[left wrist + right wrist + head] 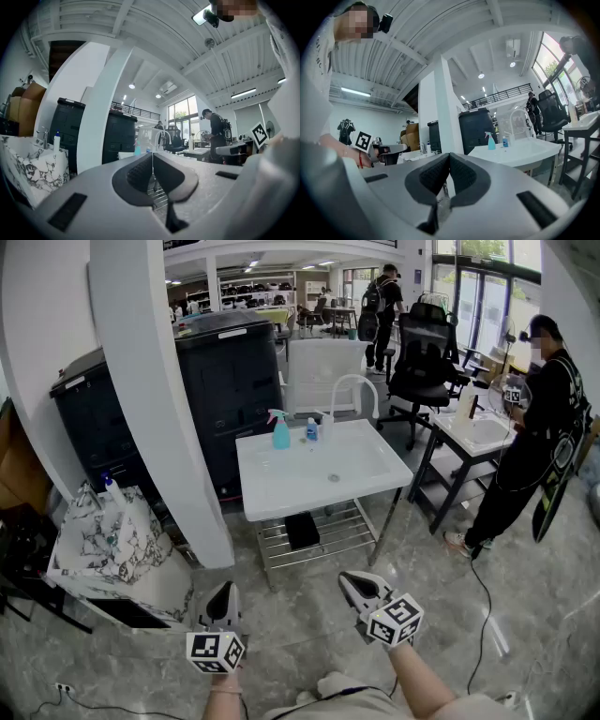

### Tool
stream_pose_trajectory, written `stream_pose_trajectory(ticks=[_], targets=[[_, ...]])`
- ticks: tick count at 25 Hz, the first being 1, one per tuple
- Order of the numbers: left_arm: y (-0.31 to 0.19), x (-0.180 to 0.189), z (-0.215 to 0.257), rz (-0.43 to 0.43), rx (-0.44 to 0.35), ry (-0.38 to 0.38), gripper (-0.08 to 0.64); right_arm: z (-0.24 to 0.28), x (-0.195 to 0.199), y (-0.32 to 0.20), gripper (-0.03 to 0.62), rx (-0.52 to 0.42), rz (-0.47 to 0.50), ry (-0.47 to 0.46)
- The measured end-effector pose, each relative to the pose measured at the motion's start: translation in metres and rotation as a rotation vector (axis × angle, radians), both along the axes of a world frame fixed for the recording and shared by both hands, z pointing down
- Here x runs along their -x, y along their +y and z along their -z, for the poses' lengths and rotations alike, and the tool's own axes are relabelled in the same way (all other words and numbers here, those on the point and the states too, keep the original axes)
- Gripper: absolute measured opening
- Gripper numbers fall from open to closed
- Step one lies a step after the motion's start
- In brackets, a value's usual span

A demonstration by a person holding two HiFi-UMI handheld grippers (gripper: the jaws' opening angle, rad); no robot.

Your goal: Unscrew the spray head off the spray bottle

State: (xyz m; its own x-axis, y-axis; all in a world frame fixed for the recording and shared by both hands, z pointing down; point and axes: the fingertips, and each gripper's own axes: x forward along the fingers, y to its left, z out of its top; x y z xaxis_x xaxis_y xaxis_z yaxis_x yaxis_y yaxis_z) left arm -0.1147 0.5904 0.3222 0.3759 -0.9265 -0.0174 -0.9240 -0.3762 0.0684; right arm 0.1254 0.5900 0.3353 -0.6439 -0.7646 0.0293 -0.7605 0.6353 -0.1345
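Spray bottle (280,432) stands on white table (300,486), label illegible.

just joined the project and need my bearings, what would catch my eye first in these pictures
The white sink table in mid-floor stands out, with a teal spray bottle upright at its back edge beside two smaller bottles. Low in the head view, the left gripper and the right gripper, both shut and empty, hang over the floor short of the table. A person in black stands at the right.
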Motion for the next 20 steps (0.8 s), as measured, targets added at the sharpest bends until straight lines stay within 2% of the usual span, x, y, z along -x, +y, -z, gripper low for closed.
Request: stream_pose_trajectory(ticks=[13,20], targets=[[-0.007,-0.001,-0.004,-0.019,0.012,0.015,0.008,0.0,-0.002,-0.007,0.005,0.0,-0.028,-0.006],[-0.035,0.004,-0.008,-0.015,0.016,0.017,0.008,-0.002,-0.003,-0.037,0.005,0.0,-0.046,-0.047]])
